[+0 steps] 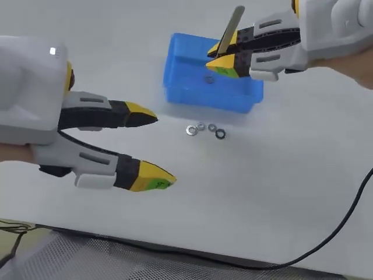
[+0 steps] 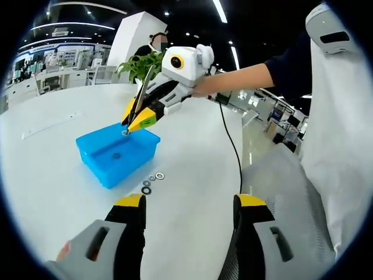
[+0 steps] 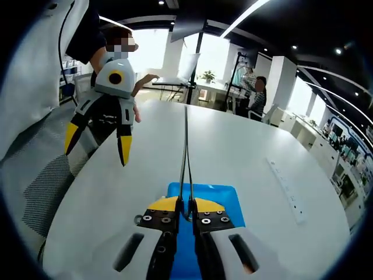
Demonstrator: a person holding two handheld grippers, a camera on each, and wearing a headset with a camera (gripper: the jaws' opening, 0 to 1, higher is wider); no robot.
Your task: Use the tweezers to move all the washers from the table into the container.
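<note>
A blue container (image 1: 192, 96) stands on the white table, with one washer (image 1: 208, 80) lying inside it. Several washers (image 1: 201, 127) lie in a short row on the table just in front of it. My right gripper (image 1: 217, 59) hovers over the container's right part, shut on the metal tweezers (image 1: 235, 22). In the left gripper view the tweezers (image 2: 141, 96) slant down to the container (image 2: 96, 153), and a small ring seems to sit at their tip. My left gripper (image 1: 154, 150) stands open at the left with nothing between its jaws, apart from the washers.
A black cable (image 1: 344, 221) curves across the table's right front. Grey mesh (image 1: 116, 259) lies beyond the table's near edge. In the right gripper view a person (image 3: 256, 96) sits at a far table.
</note>
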